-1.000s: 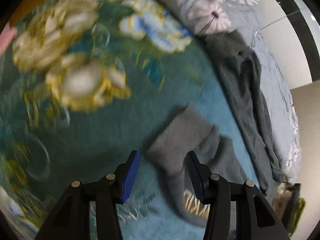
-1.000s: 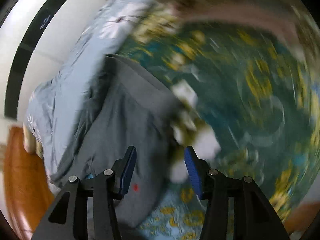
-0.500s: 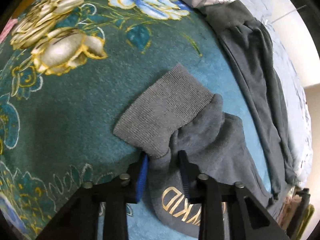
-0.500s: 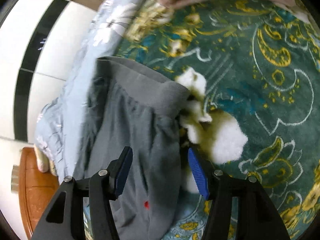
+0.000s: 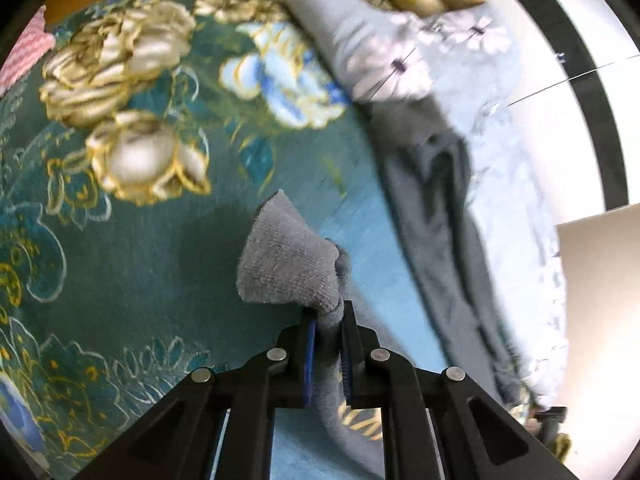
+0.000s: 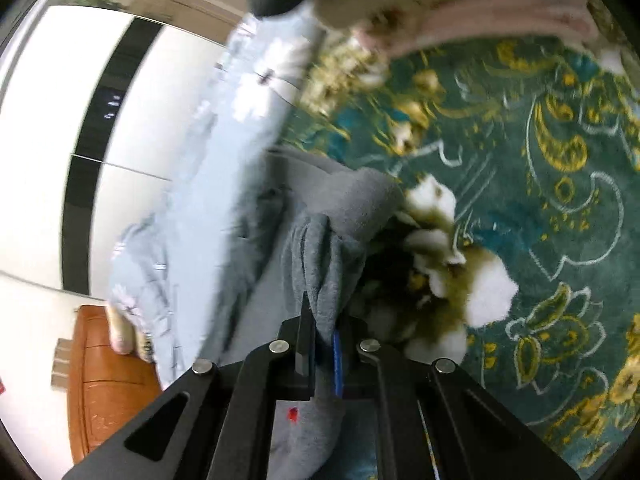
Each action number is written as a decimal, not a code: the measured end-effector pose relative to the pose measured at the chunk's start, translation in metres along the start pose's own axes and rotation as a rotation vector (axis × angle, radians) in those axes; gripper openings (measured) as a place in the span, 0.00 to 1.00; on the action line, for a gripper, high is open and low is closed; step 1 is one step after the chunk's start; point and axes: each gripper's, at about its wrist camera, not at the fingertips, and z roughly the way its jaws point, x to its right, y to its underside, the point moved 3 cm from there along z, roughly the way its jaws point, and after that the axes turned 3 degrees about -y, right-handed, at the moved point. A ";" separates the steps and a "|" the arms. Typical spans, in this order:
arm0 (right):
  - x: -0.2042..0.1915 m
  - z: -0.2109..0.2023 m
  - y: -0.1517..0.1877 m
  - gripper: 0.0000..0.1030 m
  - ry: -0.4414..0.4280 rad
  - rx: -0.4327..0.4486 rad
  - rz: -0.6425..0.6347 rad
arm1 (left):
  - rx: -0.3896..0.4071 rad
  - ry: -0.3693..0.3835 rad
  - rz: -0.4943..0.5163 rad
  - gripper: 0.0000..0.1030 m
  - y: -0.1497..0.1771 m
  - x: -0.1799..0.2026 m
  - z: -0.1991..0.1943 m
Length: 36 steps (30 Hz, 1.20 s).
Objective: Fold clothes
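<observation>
A grey sweatshirt lies on a teal floral blanket. In the left wrist view its ribbed cuff (image 5: 286, 264) stands lifted above the blanket, and my left gripper (image 5: 328, 334) is shut on the sleeve just behind it; gold lettering shows below the fingers. The rest of the grey garment (image 5: 436, 208) trails along the right. In the right wrist view my right gripper (image 6: 322, 340) is shut on a bunched fold of the grey sweatshirt (image 6: 320, 256), beside its wide ribbed hem (image 6: 352, 196). A small red mark shows on the cloth below.
The teal floral blanket (image 5: 132, 216) covers the bed. A pale blue flowered duvet (image 6: 216, 160) lies along one side, with a pillow (image 5: 384, 44). A wooden nightstand (image 6: 104, 380) stands by the bed. A pink-sleeved arm (image 6: 460, 8) crosses the top of the right wrist view.
Both grippers went from open to shut on the sweatshirt: the left on the sleeve behind the cuff, the right near the hem. The cuff has risen off the blanket.
</observation>
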 end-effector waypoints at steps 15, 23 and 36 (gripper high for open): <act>-0.003 -0.046 0.030 0.06 -0.048 0.007 -0.028 | -0.010 -0.033 0.012 0.11 -0.019 -0.036 -0.027; -0.048 -0.024 0.008 0.06 -0.024 -0.010 -0.070 | 0.033 -0.040 -0.024 0.11 -0.062 0.021 -0.008; -0.107 0.111 -0.062 0.06 0.145 -0.155 -0.108 | -0.055 -0.199 0.044 0.11 -0.161 0.130 0.107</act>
